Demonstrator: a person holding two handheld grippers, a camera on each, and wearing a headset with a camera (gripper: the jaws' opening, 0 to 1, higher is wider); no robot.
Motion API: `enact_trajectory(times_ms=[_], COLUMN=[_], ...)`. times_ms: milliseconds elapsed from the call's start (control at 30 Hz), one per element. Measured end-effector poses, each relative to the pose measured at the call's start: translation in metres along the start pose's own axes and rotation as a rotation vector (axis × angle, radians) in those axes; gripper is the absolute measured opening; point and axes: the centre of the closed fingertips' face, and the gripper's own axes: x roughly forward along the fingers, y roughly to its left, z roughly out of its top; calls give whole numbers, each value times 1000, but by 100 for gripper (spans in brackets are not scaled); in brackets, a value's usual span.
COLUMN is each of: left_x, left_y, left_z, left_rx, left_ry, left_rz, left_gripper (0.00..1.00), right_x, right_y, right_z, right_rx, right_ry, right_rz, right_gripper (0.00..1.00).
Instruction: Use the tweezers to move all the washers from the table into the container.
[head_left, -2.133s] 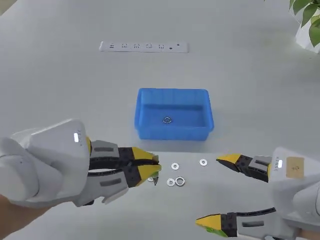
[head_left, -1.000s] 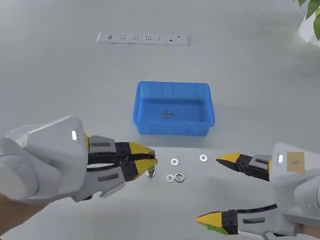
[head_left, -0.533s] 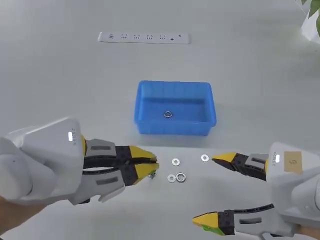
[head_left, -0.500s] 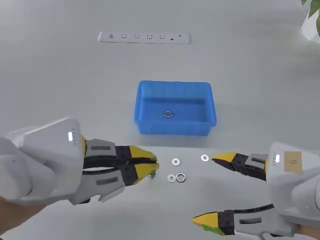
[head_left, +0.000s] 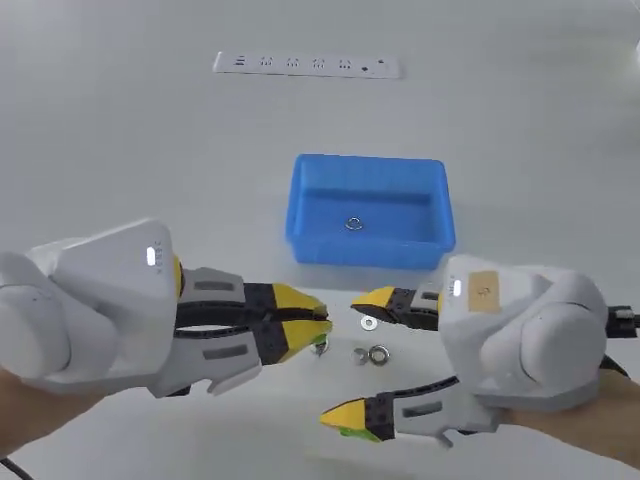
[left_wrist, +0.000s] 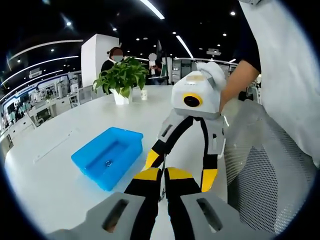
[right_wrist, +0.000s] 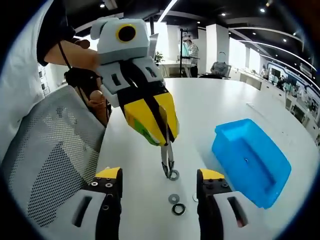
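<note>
My left gripper is shut on thin metal tweezers, which point down at the table. The tweezer tips touch a washer; I cannot tell whether it is gripped or lifted. Loose washers lie on the white table just right of the tips, with one more washer behind them. My right gripper is open, and its jaws straddle this washer group. The blue container stands behind them with one washer inside. In the left gripper view my own shut jaws face the right gripper.
A white power strip lies at the table's far side. A potted plant stands beyond the container. A mesh chair and a person's body sit at the table's near edge.
My right gripper has moved left and now stands around the washers, close to the tweezer tips. The left gripper stays shut on the tweezers. The head camera has shifted.
</note>
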Motion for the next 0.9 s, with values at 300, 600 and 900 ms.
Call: enact_trajectory(times_ms=[300, 600, 900], left_x=[3, 2, -2], left_y=[-1, 0, 3], left_z=[0, -1, -3], left_rx=[4, 1, -2], left_ry=[14, 23, 37], left_rz=[-30, -38, -34], left_gripper=[7, 7, 7], right_x=[11, 8, 7], right_y=[-2, -4, -7], right_z=[7, 2, 6], right_rx=[-66, -75, -85], right_ry=[-14, 14, 8], right_rz=[69, 81, 81], right_gripper=[31, 23, 14])
